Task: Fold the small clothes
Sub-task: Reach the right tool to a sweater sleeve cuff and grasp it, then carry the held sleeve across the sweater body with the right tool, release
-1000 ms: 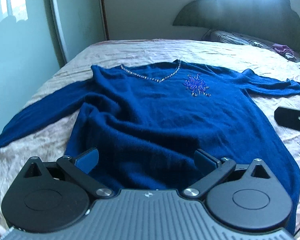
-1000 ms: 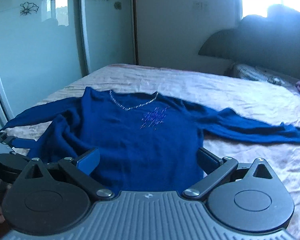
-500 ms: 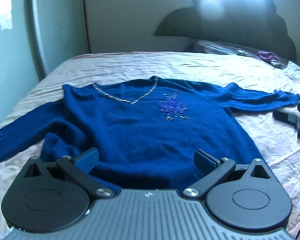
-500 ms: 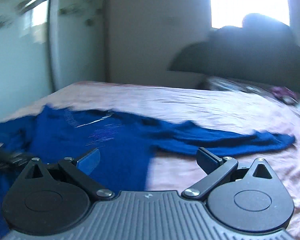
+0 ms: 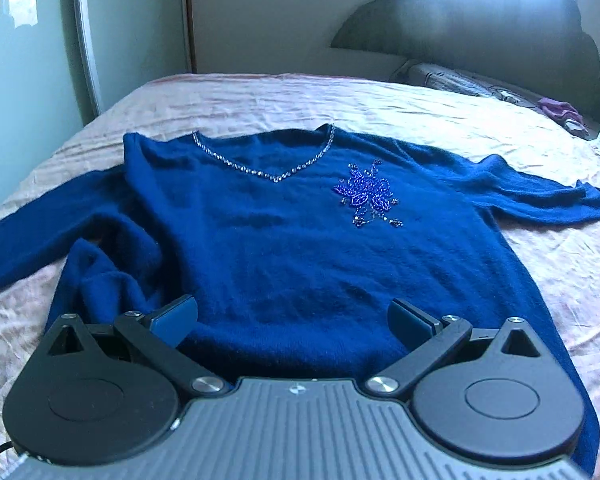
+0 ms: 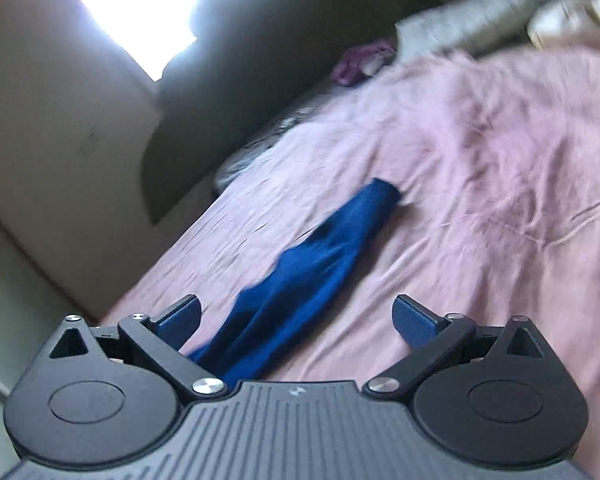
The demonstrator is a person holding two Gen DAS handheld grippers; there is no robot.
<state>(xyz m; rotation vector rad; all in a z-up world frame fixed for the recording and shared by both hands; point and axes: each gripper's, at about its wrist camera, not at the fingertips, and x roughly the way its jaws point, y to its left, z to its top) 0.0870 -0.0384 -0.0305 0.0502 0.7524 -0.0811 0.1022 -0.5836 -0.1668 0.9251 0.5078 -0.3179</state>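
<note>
Here, a blue sweater [image 5: 284, 248] lies face up on the pink bedspread [image 5: 260, 100], sleeves out to both sides, nothing folded yet.

Soft, fuzzy and limp, it should drape and bunch rather than slide; a cuff or hem edge looks the best hold. The left gripper [image 5: 292, 320] hovers spread at the sweater's hem, empty. The right gripper [image 6: 296, 322], also spread and empty, has swung from the sweater's body out over its right sleeve [image 6: 320, 264], tilted, amid motion blur.
</note>
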